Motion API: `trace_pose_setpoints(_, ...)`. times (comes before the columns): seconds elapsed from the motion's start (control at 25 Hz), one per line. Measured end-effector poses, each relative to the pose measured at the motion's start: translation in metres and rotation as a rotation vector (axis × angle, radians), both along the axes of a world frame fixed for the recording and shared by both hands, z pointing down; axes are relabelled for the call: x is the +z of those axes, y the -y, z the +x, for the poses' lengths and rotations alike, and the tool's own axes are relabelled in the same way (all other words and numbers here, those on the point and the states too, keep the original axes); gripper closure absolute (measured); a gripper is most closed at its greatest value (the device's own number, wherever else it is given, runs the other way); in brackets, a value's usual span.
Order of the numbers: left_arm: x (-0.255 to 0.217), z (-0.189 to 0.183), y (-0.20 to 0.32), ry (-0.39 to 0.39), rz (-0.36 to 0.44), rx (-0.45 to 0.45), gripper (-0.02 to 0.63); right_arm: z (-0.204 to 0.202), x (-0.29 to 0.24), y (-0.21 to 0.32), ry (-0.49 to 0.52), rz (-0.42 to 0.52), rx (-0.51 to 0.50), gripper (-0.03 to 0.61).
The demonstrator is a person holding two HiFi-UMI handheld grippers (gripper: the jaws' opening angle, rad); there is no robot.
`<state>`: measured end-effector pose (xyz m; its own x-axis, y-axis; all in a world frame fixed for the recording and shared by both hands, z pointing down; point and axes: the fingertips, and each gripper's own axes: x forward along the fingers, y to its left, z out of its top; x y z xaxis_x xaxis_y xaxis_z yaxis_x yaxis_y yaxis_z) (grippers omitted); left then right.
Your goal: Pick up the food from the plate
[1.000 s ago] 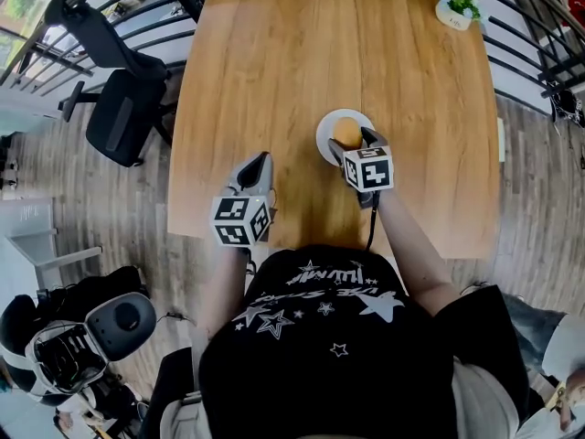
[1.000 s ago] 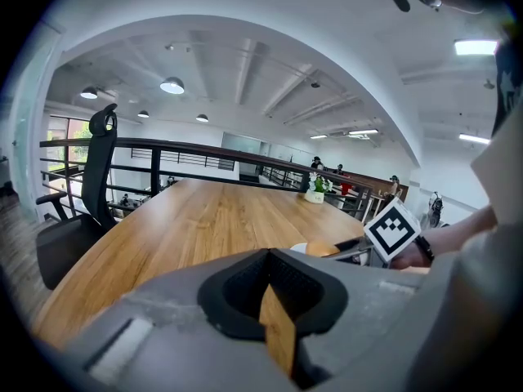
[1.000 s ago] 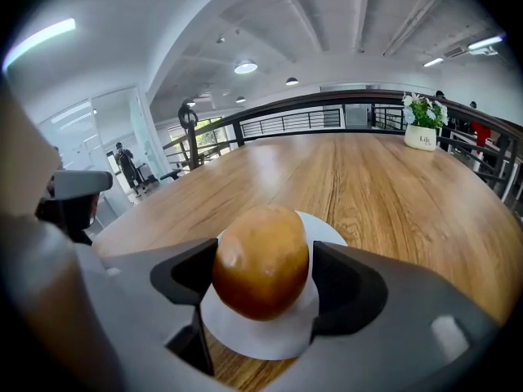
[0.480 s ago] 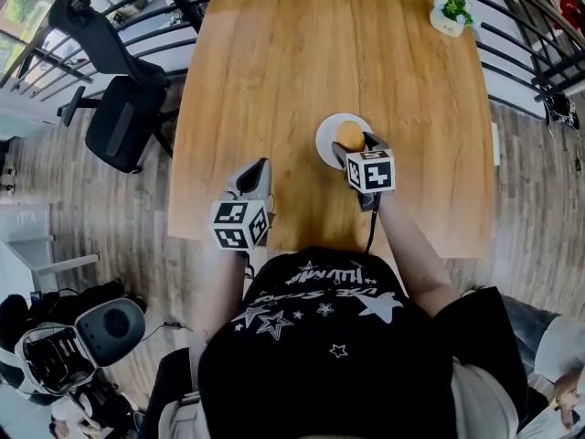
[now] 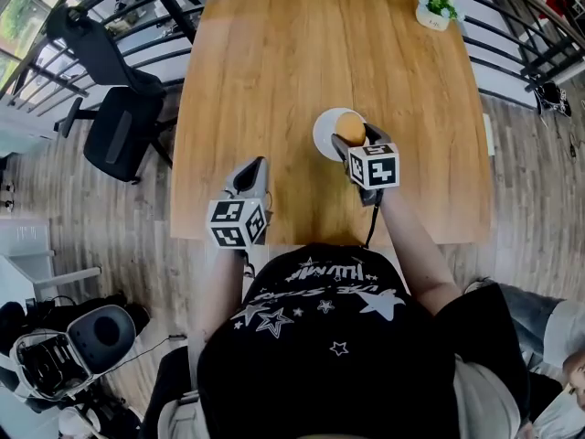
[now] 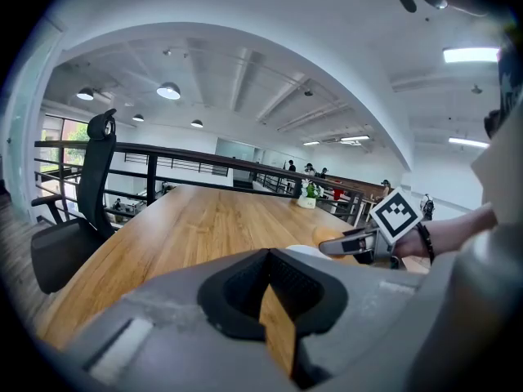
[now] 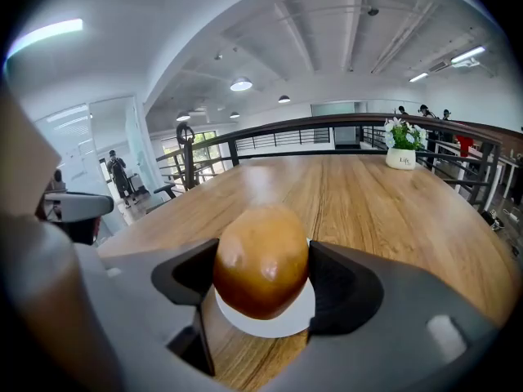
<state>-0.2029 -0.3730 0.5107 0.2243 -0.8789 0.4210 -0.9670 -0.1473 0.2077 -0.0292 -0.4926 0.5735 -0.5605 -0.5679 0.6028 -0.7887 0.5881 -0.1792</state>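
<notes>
A round golden-brown bread roll (image 5: pixel 349 128) rests on a small white plate (image 5: pixel 322 135) at the middle of the wooden table (image 5: pixel 274 62). My right gripper (image 5: pixel 356 139) reaches over the plate's near edge, and its two dark pads (image 7: pixel 339 288) press on the roll (image 7: pixel 261 260) from both sides, with the plate (image 7: pixel 270 327) showing just beneath. My left gripper (image 5: pixel 251 168) hovers over the table's near left part, well clear of the plate. It is shut and holds nothing (image 6: pixel 268 253). The left gripper view shows the roll (image 6: pixel 329 235) and the right gripper (image 6: pixel 353 243) far off to the right.
A small potted plant (image 5: pixel 435 5) stands at the table's far right corner. A black office chair (image 5: pixel 119 126) sits left of the table and a metal railing (image 5: pixel 512 35) runs along the right. The table's near edge (image 5: pixel 311 242) lies close to the person's body.
Almost nothing: the head view has drifted a little, while both grippers and the roll keep their places.
</notes>
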Motion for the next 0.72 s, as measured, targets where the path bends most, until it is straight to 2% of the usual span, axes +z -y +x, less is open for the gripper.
trace_pose_setpoints(0.12, 0.001, 0.014, -0.010, 0.004, 0.015, 0.013, 0.612, 0.014, -0.010, -0.011, 0.024, 0.030, 0.016, 0.235)
trace_pose_setpoints(0.32, 0.000, 0.009, -0.031, -0.004, 0.025, 0.043, 0.612, 0.013, -0.029, -0.036, 0.038, 0.069, 0.048, 0.235)
trace_pose_setpoints(0.56, 0.004, 0.021, -0.075, -0.011, 0.052, 0.072, 0.612, 0.031, -0.038, -0.084, 0.049, 0.113, 0.082, 0.235)
trace_pose_setpoints(0.72, 0.011, 0.009, -0.102, -0.023, 0.054, 0.088, 0.612, 0.020, -0.035, -0.113, 0.047, 0.115, 0.079, 0.233)
